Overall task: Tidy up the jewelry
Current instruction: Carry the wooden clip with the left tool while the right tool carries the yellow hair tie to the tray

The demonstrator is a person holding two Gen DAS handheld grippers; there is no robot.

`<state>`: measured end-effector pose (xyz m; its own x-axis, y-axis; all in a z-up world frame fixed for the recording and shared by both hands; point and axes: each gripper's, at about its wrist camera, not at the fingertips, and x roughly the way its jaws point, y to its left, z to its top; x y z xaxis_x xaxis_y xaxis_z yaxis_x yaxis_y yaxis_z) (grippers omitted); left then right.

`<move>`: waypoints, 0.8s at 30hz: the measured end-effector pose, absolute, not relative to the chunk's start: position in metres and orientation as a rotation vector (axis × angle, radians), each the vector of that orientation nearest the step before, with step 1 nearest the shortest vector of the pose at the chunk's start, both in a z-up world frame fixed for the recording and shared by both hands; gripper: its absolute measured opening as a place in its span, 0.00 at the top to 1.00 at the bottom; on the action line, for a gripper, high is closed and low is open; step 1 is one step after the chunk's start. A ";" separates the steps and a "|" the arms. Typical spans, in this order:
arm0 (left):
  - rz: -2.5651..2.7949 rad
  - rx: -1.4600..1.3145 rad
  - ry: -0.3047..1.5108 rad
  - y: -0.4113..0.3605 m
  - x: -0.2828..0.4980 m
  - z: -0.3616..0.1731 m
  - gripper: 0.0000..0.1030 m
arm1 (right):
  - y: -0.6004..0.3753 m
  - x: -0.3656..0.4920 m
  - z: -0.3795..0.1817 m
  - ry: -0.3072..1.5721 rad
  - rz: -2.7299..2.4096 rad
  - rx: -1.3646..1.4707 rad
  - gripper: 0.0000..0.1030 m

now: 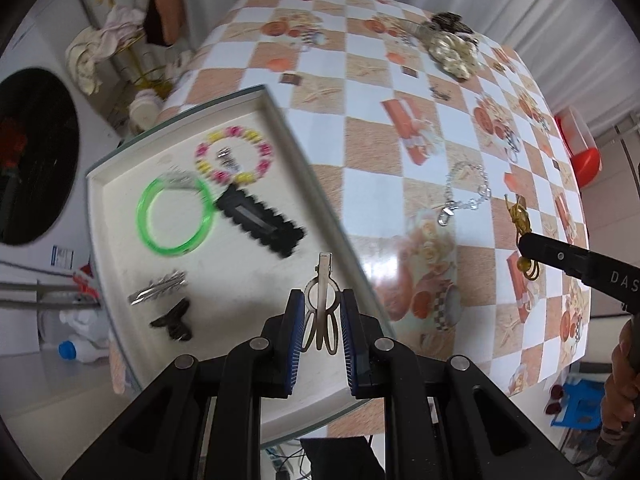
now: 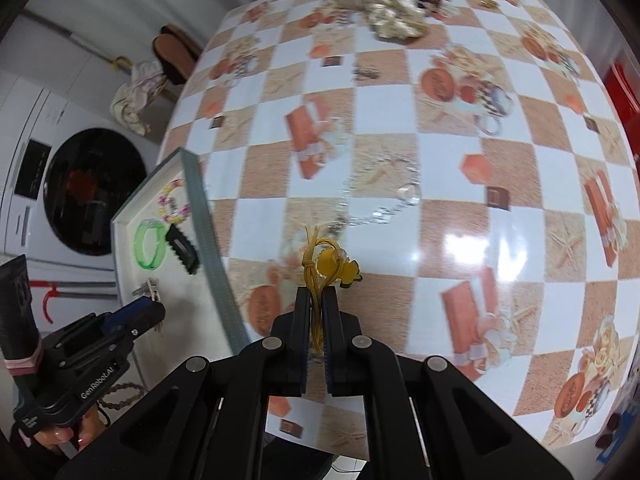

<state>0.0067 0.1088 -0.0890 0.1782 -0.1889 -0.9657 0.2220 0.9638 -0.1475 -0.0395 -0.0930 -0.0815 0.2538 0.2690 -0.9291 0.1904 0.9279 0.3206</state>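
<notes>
Gripping silver clip, left tool over tray; right tool clamped on yellow charm.

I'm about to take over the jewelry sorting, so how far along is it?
Partly done. The tray already holds a green bangle and several clips. The left gripper carries a metal hair clip; the right gripper a yellow hair tie. The silver chain and scrunchie pile remain.
</notes>
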 end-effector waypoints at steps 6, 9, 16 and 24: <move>-0.222 -0.021 1.367 0.145 -0.003 -0.091 0.77 | -0.057 -0.029 -0.077 1.331 0.138 0.359 0.94; -0.188 -0.049 1.374 0.161 -0.009 -0.094 0.77 | -0.039 -0.024 -0.076 1.340 0.180 0.334 0.94; -0.132 -0.099 1.397 0.188 -0.023 -0.104 0.77 | 0.007 -0.016 -0.081 1.371 0.286 0.269 0.94; -0.083 -0.130 1.445 0.205 -0.035 -0.127 0.77 | 0.054 -0.013 -0.098 1.431 0.386 0.195 0.94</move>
